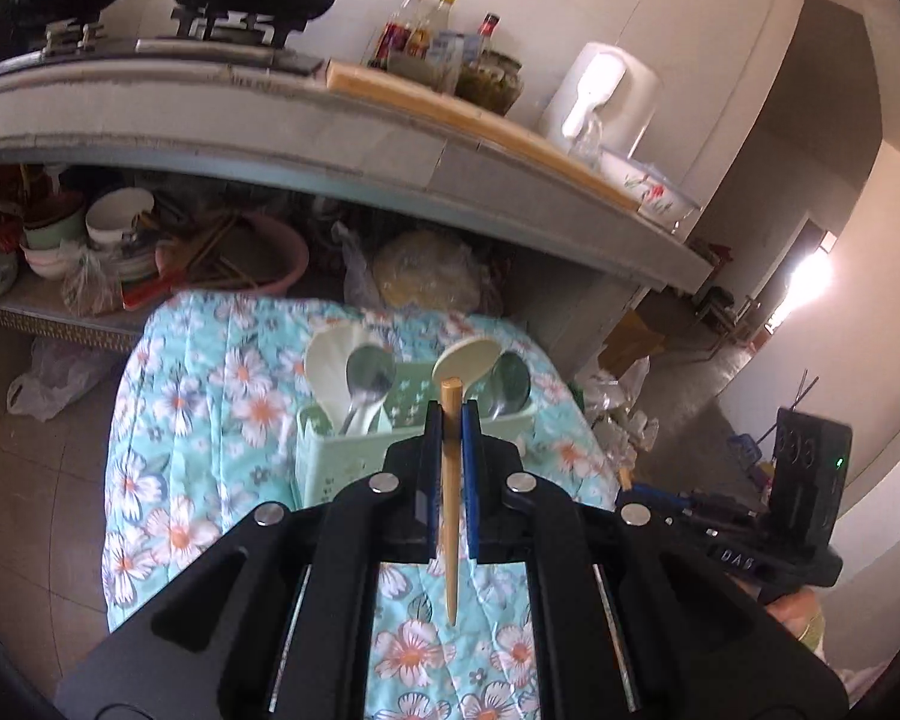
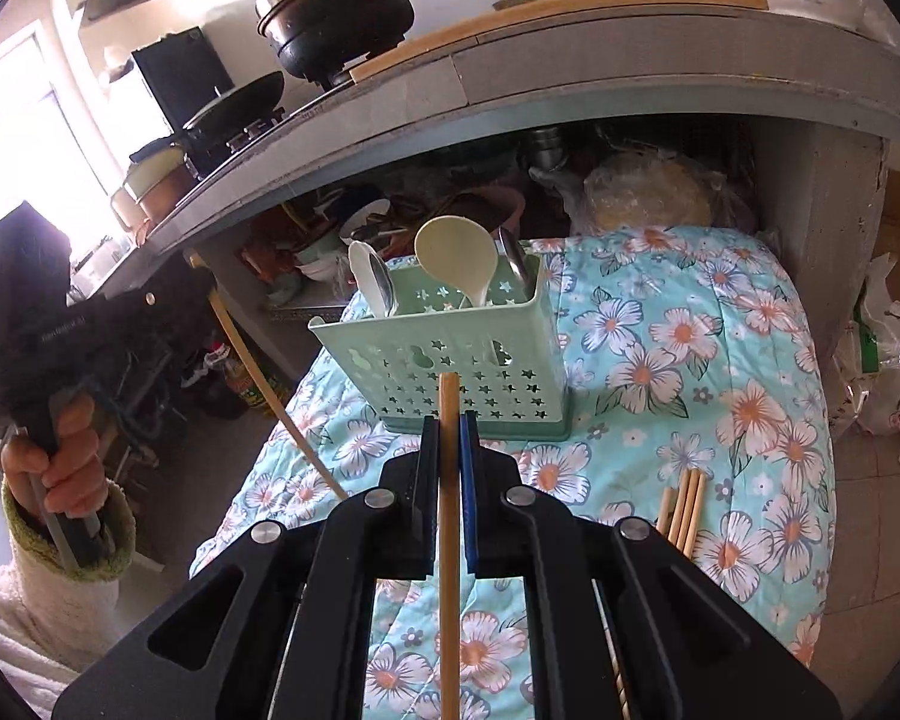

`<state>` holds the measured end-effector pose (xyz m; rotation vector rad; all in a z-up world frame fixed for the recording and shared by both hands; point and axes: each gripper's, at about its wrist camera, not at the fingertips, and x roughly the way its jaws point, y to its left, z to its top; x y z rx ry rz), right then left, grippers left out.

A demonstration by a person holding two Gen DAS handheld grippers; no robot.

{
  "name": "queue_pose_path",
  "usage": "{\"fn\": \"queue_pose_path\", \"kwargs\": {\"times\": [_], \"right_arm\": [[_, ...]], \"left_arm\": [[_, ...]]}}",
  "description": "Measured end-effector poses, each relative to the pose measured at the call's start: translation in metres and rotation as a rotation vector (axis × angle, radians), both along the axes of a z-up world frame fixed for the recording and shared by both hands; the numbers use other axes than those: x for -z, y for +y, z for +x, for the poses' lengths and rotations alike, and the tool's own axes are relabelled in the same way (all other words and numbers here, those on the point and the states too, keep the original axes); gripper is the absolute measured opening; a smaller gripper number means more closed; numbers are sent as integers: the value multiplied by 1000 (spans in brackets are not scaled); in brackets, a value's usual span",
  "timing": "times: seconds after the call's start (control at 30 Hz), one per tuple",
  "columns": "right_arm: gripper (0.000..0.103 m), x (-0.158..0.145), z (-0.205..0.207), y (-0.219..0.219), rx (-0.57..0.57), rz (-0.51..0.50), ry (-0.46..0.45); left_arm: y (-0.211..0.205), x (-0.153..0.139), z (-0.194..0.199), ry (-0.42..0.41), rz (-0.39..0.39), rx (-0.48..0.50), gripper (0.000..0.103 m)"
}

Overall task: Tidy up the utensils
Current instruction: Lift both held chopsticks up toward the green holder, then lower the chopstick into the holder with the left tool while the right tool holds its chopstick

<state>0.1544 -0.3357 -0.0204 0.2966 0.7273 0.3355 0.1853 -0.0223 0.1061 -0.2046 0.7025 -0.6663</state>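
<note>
Each tool [image 1: 450, 420] [image 2: 450, 429] pinching chopstick [image 1: 450, 480] [image 2: 449, 480]; holder [image 2: 450, 360] just ahead.

A floral quilt [image 2: 690, 348] carries the green caddy [image 2: 450, 372] and loose chopsticks [image 2: 684, 510].

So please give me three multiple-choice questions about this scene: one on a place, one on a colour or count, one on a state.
1. Where does the utensil holder stand?
A. on the stove
B. on the floral cloth
C. on the floor

2. How many loose chopsticks lie on the cloth, right of the right gripper?
A. one
B. about four
C. about ten

3. What is the state of the left gripper?
A. open and empty
B. shut on a spoon
C. shut on a chopstick

Answers: 1 B, the holder's base rests on the flowered fabric. 2 B, about four sticks lie side by side. 3 C, the jaws pinch one wooden stick.
</note>
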Motion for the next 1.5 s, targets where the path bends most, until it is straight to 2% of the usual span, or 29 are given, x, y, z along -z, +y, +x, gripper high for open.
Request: {"fn": "queue_pose_path", "kwargs": {"times": [0.23, 0.43, 0.6, 0.8, 1.03, 1.33, 1.4, 1.5], "right_arm": [[7, -11, -13, -8, 7, 25, -39], [7, -11, -17, -13, 19, 24, -39], [7, -9, -17, -13, 20, 20, -32], [7, -6, -16, -12, 17, 20, -18], [7, -3, -12, -10, 7, 22, -4], [7, -7, -10, -7, 5, 20, -13], [7, -10, -10, -7, 7, 18, -19], [7, -18, -11, -6, 7, 8, -38]], "left_arm": [[-4, -78, 5, -236, -42, -83, 6], [-12, -95, 26, -309, -65, -152, 5], [-25, -77, 53, -306, -41, -192, 6], [-43, -39, 72, -305, -8, -196, 6], [-48, 4, 84, -227, 4, -174, 6], [-54, 36, 83, -121, 36, -95, 7], [-53, 40, 80, -104, 35, -84, 19], [-50, 41, 74, -104, 29, -83, 31]]}}
